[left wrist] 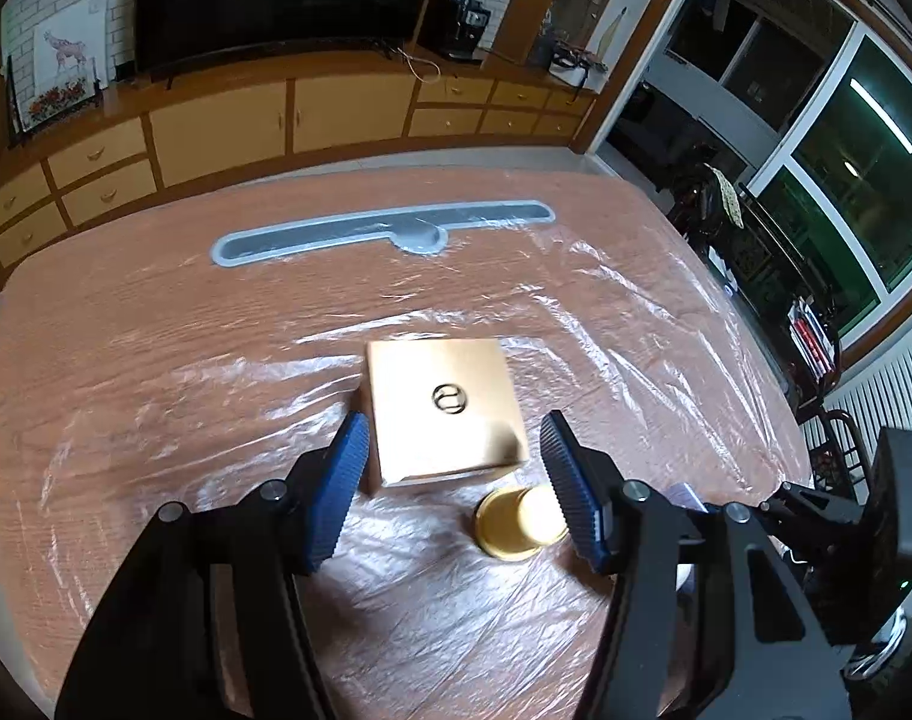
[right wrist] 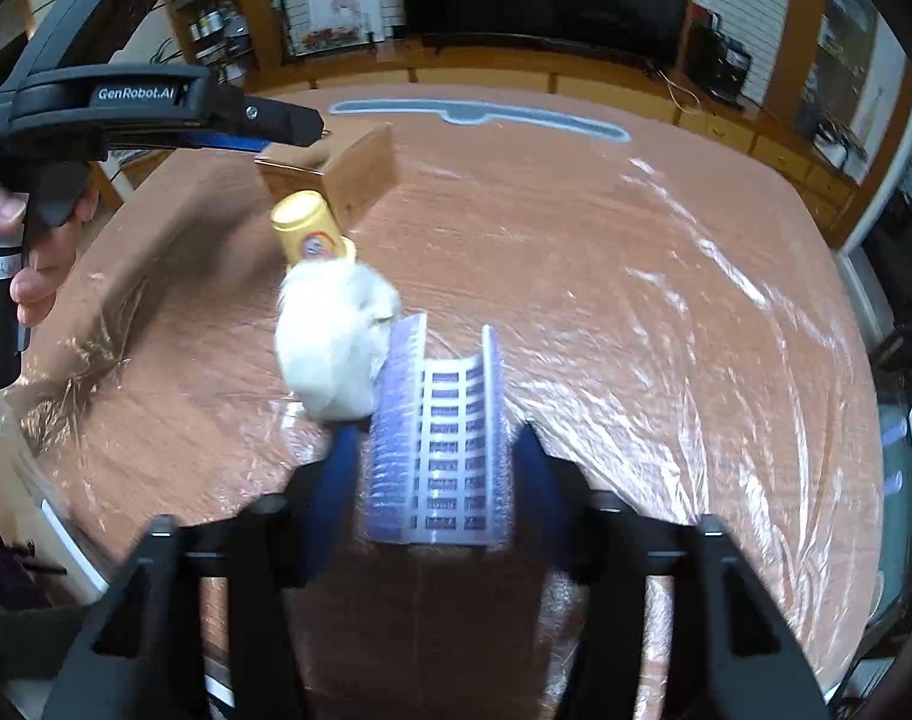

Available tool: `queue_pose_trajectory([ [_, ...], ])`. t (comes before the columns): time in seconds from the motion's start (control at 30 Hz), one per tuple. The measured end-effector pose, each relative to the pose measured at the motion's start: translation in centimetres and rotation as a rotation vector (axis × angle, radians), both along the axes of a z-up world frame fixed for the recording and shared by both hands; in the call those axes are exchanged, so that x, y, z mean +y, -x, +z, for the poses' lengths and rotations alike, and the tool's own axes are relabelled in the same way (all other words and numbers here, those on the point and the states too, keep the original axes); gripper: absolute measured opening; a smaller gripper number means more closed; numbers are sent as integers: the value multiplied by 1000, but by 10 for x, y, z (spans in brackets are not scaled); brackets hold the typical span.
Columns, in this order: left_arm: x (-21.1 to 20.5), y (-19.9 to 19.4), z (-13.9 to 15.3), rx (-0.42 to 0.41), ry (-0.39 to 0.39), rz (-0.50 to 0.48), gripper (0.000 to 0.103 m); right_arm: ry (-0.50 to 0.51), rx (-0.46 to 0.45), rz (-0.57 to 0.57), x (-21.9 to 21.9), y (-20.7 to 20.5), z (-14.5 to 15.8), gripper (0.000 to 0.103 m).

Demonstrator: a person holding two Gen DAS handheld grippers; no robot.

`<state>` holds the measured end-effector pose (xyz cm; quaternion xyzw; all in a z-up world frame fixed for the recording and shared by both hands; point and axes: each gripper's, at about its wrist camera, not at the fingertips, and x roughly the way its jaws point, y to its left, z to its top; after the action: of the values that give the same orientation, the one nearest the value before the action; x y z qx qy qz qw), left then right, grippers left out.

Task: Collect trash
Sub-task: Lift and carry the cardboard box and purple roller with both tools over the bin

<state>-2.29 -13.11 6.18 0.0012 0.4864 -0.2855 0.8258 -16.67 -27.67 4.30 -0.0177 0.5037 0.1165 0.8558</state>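
A brown cardboard box sits on the film-covered table. My left gripper hovers over the box's near edge, open and empty. A yellow cup stands upside down beside its right finger. In the right wrist view the same cup leans against a white crumpled wad. The box is behind them, under the left gripper. A purple-and-white packet, bent into a trough, lies between the fingers of my right gripper. The jaws stand apart and the picture there is blurred.
A long grey inset tray runs across the far side of the table. Wrinkled clear film covers the whole tabletop. A person's hand holds the left gripper's handle. Cabinets and a dark screen line the wall beyond the table edge.
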Motion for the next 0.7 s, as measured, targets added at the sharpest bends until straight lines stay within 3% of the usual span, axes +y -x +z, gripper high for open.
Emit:
queue_pose_trajectory([
  [0.17, -24, -6, -8, -9, -87, -36, 60, -11, -11, -38, -7, 5, -2, 73],
  [0.27, -26, -13, -14, 17, -68, -26, 64, -99, 22, -63, -16, 2, -7, 73],
  [0.3, -25, -15, -14, 20, -65, -20, 64, -115, 18, -73, -19, 3, -6, 69],
  [0.4, -21, -17, -13, 12, -66, -14, 61, -110, 30, -86, -23, 5, -6, 42],
  [0.47, -21, -16, -13, 3, -73, -27, 61, -107, 26, -75, -25, 7, -4, 42],
  [0.57, -18, -13, -10, -11, -78, -24, 60, -34, -39, -59, -23, 11, 5, 42],
  [0.7, -11, -8, -7, -18, -55, -8, 60, -23, -113, -94, -28, 12, 22, 42],
])
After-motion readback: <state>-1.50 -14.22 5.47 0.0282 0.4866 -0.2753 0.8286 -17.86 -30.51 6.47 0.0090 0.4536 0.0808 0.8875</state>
